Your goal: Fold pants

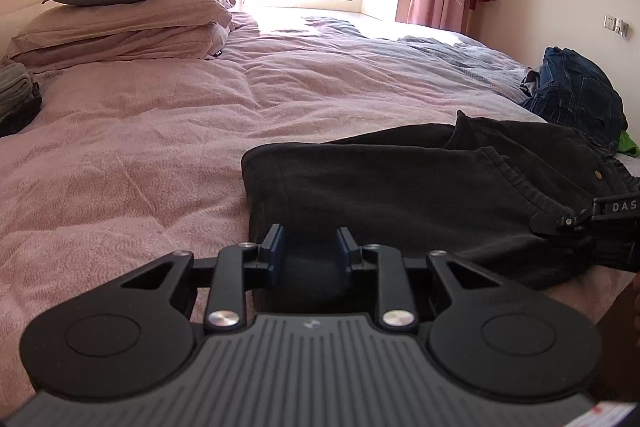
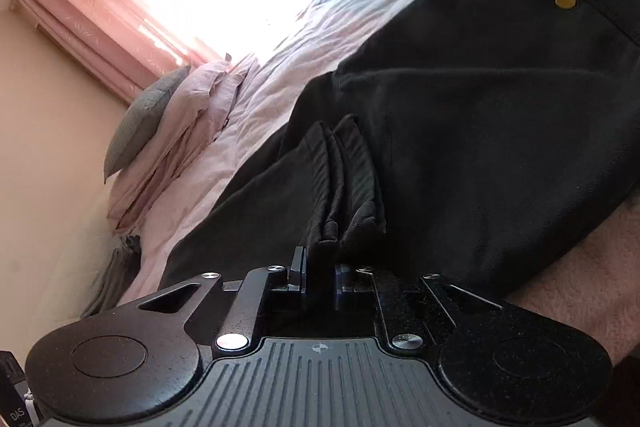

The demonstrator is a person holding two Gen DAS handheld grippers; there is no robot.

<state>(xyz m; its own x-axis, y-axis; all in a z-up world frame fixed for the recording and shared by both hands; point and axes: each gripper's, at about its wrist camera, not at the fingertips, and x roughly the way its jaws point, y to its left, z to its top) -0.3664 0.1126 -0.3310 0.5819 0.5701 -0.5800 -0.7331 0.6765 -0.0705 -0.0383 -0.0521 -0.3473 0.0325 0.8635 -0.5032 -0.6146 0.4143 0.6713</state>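
Black pants lie folded lengthwise on the pink bedspread, near the bed's front edge. My left gripper is at their near left end, its blue pads closed on a bunched fold of the dark cloth. In the right wrist view my right gripper is shut on the ribbed cuffs of the pants, which stand up between the pads. A brass button marks the waist further off. The right gripper's tip also shows at the right edge of the left wrist view, on the ribbed band.
Stacked pillows sit at the bed's far left. A heap of blue jeans lies at the far right by the wall, with something green beside it. Folded grey clothes lie at the left edge. Window and pink curtains are behind.
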